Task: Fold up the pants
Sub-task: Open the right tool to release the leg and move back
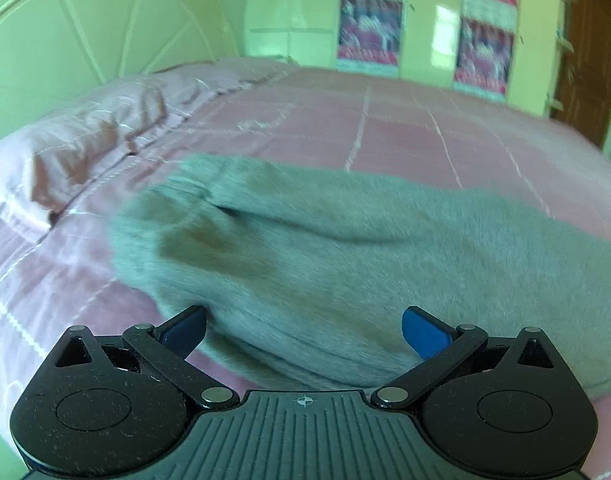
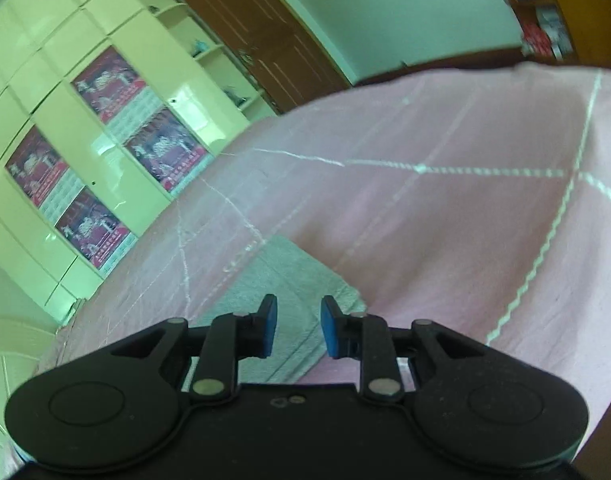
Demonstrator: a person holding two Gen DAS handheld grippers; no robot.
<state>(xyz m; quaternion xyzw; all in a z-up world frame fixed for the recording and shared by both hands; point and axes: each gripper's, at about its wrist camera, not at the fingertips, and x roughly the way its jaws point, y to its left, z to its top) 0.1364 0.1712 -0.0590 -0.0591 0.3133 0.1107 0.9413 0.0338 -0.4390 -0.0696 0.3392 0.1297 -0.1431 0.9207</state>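
Note:
Grey fleece pants [image 1: 325, 248] lie bunched on the pink quilted bed [image 1: 425, 128], cuffs toward the pillow. My left gripper [image 1: 303, 316] is open wide just above the near edge of the pants, its blue pads [image 1: 419, 332] on either side of the fabric and not pressing it. In the tilted right wrist view, a flat end of the pants [image 2: 281, 280] lies on the bed [image 2: 445, 220] below my right gripper [image 2: 298, 304]. Its blue pads stand a small gap apart with nothing between them, lifted off the cloth.
A pink pillow [image 1: 85, 140] sits at the left by a pale headboard [image 1: 85, 28]. Beyond the bed stands a wardrobe [image 2: 65, 120] with red posters, and a brown door [image 2: 257, 32]. Bare quilt stretches to the right of the pants.

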